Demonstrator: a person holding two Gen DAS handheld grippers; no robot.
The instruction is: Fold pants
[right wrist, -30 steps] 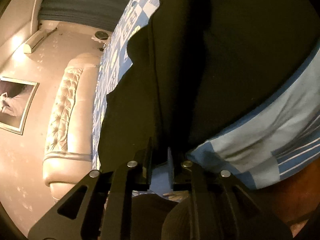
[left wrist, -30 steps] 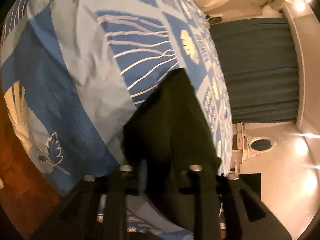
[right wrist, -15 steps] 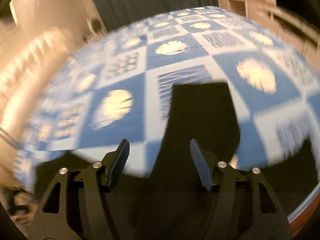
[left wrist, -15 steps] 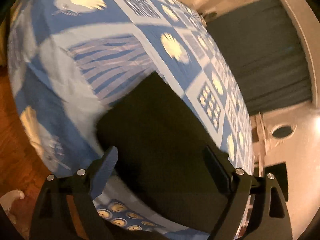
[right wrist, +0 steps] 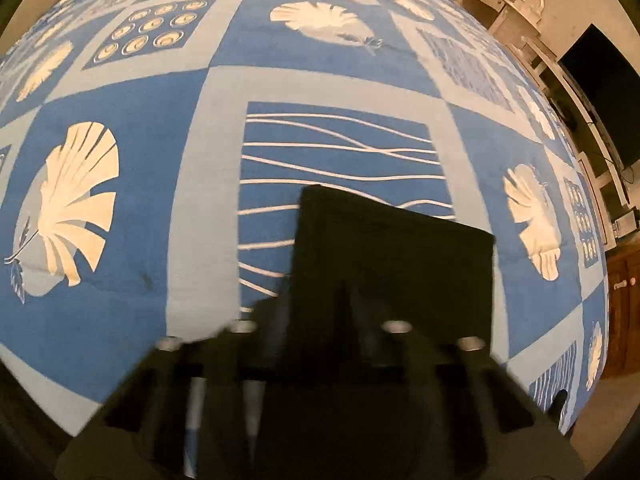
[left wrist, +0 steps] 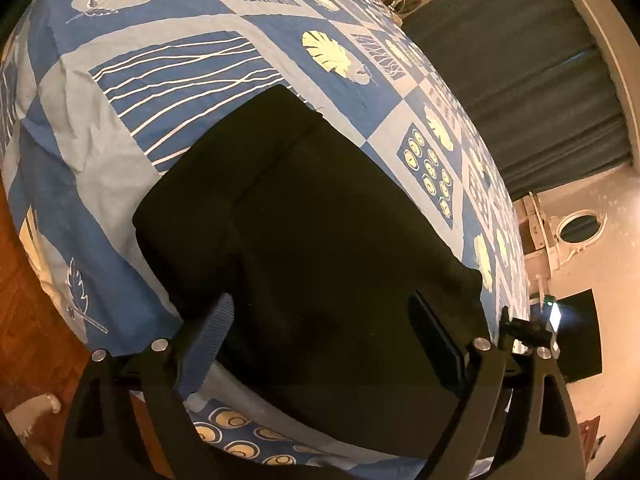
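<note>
The black pants (left wrist: 320, 220) lie folded into a flat rectangle on the blue patterned bedspread (left wrist: 160, 80), near its front edge. My left gripper (left wrist: 326, 336) hangs over their near end with its jaws wide and still opening. Its ribbed pads (left wrist: 212, 340) stand apart from the cloth and press on nothing. In the right wrist view the pants (right wrist: 392, 256) reach away across the bedspread (right wrist: 200, 160). My right gripper (right wrist: 346, 304) is shut over their near edge. Blur and dark cloth hide whether any fabric is pinched.
A wooden floor (left wrist: 24, 300) borders the bed on the left, with a small white thing (left wrist: 28, 416) on it. A dark curtain (left wrist: 540, 80), a white dresser with an oval mirror (left wrist: 580, 224) and a black screen (right wrist: 592, 92) stand beyond the bed.
The left gripper let go of the pants, opened wide and drew back a little. The right gripper swung round from the pants' edge to face along the bed, opened, then shut.
</note>
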